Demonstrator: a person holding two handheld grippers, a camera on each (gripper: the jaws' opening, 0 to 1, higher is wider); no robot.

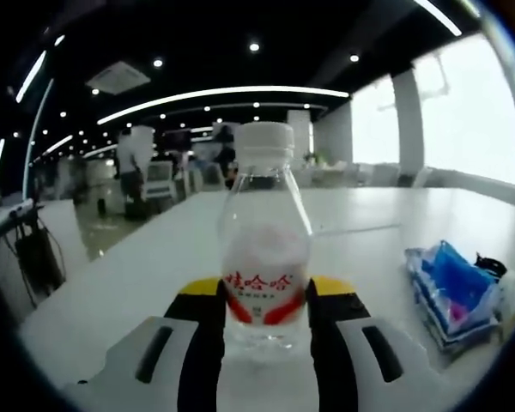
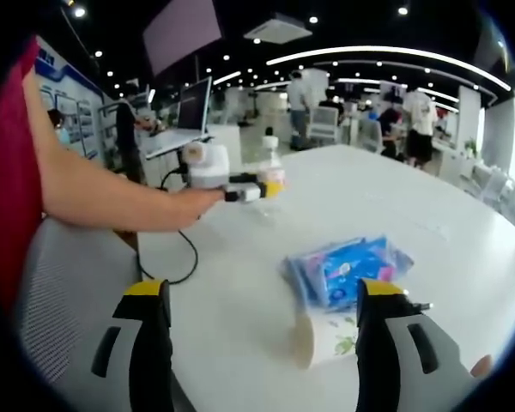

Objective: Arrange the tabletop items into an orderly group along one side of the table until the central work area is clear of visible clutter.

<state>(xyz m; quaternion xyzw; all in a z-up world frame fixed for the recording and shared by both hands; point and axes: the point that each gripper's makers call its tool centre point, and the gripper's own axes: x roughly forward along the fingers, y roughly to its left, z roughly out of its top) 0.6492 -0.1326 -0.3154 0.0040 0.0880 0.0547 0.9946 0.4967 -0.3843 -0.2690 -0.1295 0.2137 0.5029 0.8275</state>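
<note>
A clear plastic bottle (image 1: pixel 265 249) with a white cap and a red label stands upright on the white table (image 1: pixel 137 275). My left gripper (image 1: pixel 266 287) is shut on the bottle, its yellow-tipped black jaws pressing on both sides of the lower body. The right gripper view has that same left gripper (image 2: pixel 257 189) holding the bottle (image 2: pixel 270 163) at the far side of the table. My right gripper (image 2: pixel 266 296) hangs open over the near table. A blue packet (image 2: pixel 343 270) and a paper cup (image 2: pixel 322 339) on its side lie between its jaws, untouched.
The blue packet (image 1: pixel 451 292) lies right of the bottle, with a small black item (image 1: pixel 491 266) behind it. A black cable (image 2: pixel 184 249) trails over the table's left edge. A person's arm (image 2: pixel 112 202) reaches across. A laptop (image 2: pixel 189 112) and people stand beyond.
</note>
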